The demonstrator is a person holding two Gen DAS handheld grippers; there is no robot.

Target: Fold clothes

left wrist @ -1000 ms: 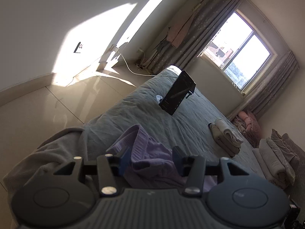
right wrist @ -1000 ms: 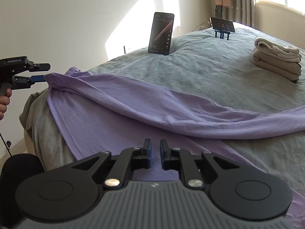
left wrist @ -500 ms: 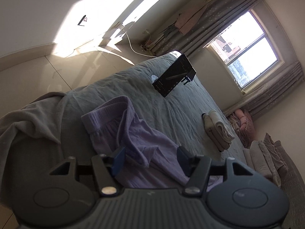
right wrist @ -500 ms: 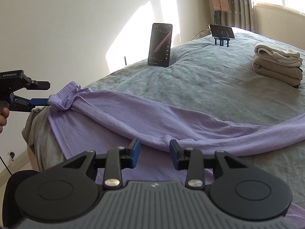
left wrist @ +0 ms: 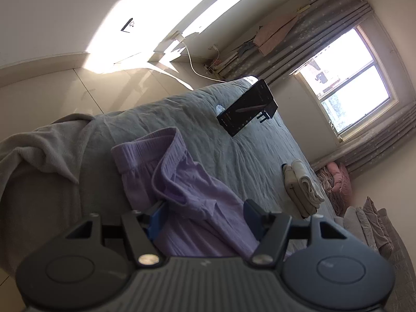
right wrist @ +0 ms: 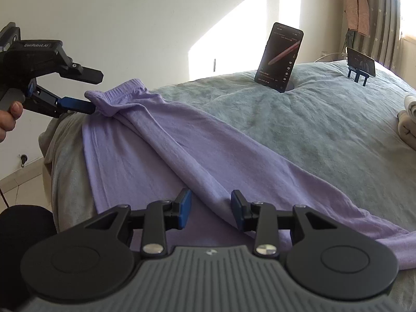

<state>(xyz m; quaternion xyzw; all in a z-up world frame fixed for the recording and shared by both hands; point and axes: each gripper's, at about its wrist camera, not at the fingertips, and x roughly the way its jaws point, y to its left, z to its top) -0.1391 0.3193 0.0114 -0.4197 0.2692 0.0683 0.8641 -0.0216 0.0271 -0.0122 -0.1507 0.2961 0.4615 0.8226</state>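
Note:
Purple trousers (right wrist: 182,150) lie lengthwise on the grey-green bedspread (right wrist: 312,119), waistband at the left and one leg folded over the other. My right gripper (right wrist: 211,212) hovers low over them. Its jaws are closing with the folded leg's edge between the pads, which do not press on it. My left gripper (right wrist: 96,91), held by a hand, stands open at the waistband, lower finger touching the cloth. In the left wrist view the trousers (left wrist: 187,189) lie bunched beyond my wide left gripper (left wrist: 202,218).
A phone (right wrist: 279,57) stands propped mid-bed, and a second phone (right wrist: 361,65) sits on a blue stand farther back. Folded beige towels (left wrist: 301,189) are stacked at the right side. A beige blanket (left wrist: 39,161) hangs over the bed's corner. Cushions (left wrist: 364,221) are piled under the window.
The left gripper has let go of the waistband corner, which now rests on the bed. The right jaws went from nearly shut to apart, and that gripper slid toward the waistband.

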